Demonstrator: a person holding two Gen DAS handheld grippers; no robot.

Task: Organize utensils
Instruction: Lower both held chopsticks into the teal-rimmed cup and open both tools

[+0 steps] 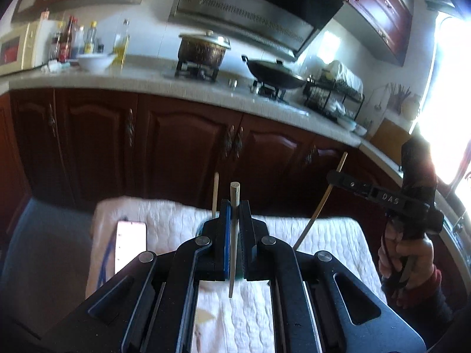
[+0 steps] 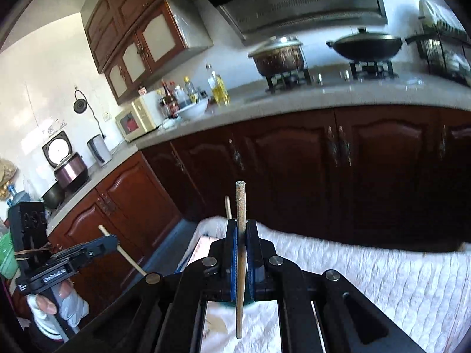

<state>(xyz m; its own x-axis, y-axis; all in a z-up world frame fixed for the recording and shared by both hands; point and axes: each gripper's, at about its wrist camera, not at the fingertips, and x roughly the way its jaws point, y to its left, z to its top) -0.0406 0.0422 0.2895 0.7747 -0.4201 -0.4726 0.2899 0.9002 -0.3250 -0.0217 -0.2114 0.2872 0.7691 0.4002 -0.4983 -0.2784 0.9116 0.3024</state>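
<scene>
A: Both grippers clenched. Left gripper (image 1: 234, 206) pinches a chopstick (image 1: 234, 235) upright between its blue pads; right gripper (image 2: 242, 229) clamps another chopstick (image 2: 240, 253) the same way.

B: Surroundings?

A: Dark cabinets (image 2: 294, 158) ahead, white quilted cloth (image 2: 382, 279) below, lidded pot (image 1: 203, 48) and wok (image 1: 276, 73) on the stove. A third stick (image 1: 215, 191) stands just behind the left gripper.

**Kitchen surroundings: worktop, stove and storage**

A lidded pot (image 1: 203, 48) and a dark wok (image 1: 275, 73) stand on separate gas burners beneath the range hood (image 1: 250, 8). Left of the stove, an oil bottle (image 1: 122, 44) stands just beside a white bowl (image 1: 94, 60). A microwave (image 2: 137, 117) occupies the corner. A rice cooker (image 2: 69, 167) stands with its lid raised. A white quilted cloth (image 2: 382, 279) covers the near surface.
</scene>
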